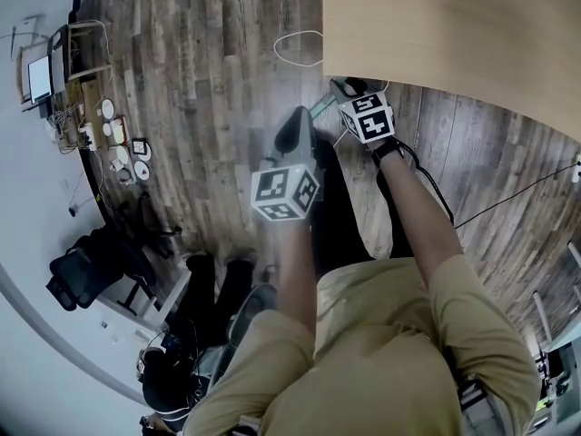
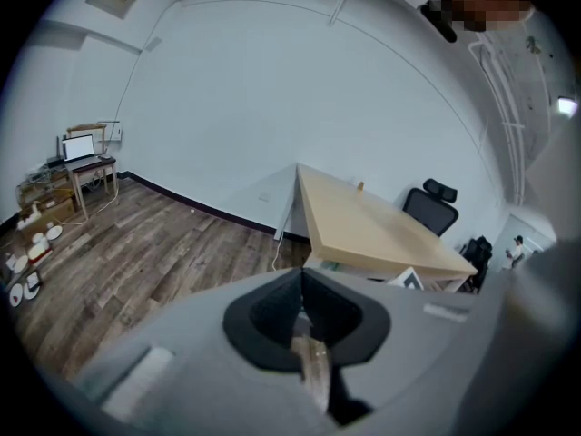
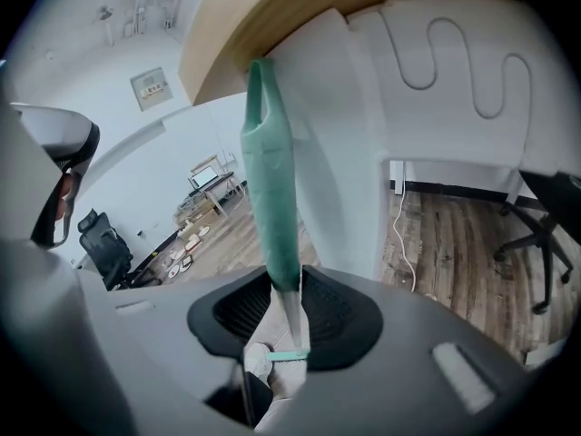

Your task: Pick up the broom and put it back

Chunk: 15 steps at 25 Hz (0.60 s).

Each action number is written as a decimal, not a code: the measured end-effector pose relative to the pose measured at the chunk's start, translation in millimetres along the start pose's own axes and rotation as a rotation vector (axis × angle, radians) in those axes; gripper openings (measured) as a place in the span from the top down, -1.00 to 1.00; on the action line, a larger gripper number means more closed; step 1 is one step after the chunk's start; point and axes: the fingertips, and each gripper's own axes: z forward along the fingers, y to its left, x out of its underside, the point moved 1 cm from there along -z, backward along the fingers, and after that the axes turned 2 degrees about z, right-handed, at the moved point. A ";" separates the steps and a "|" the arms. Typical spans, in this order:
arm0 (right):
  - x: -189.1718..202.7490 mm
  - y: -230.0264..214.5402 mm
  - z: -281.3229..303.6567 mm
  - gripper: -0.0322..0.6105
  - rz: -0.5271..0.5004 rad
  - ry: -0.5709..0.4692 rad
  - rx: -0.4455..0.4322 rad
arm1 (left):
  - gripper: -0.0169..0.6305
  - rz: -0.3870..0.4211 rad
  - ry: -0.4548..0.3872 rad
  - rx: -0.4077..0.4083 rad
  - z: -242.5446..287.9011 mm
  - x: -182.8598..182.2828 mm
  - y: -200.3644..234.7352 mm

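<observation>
Narrowly parted, right gripper [image 3: 289, 287] jaws clamp the broom [image 3: 270, 175].

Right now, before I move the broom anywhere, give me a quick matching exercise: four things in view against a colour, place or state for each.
Things:
1. broom
2. table
3. office chair
4. cable

Descriptions:
a. black, beyond the table near the wall
b. white, looped on the wood floor
c. teal grip up top, shaft clamped in the right gripper
d. light wood top

Pairs: 1-c, 2-d, 3-a, 4-b
</observation>
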 end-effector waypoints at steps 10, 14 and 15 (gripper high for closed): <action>0.3 -13.9 6.8 0.08 0.040 0.034 -0.015 | 0.94 -0.013 0.020 0.031 11.1 1.4 -0.6; 5.0 -14.8 9.1 -0.02 0.050 0.041 -0.010 | 0.94 -0.015 0.019 0.041 14.2 1.1 1.6; 6.3 -13.6 9.5 -0.02 0.052 0.043 -0.011 | 0.94 -0.016 0.019 0.041 14.2 1.4 2.0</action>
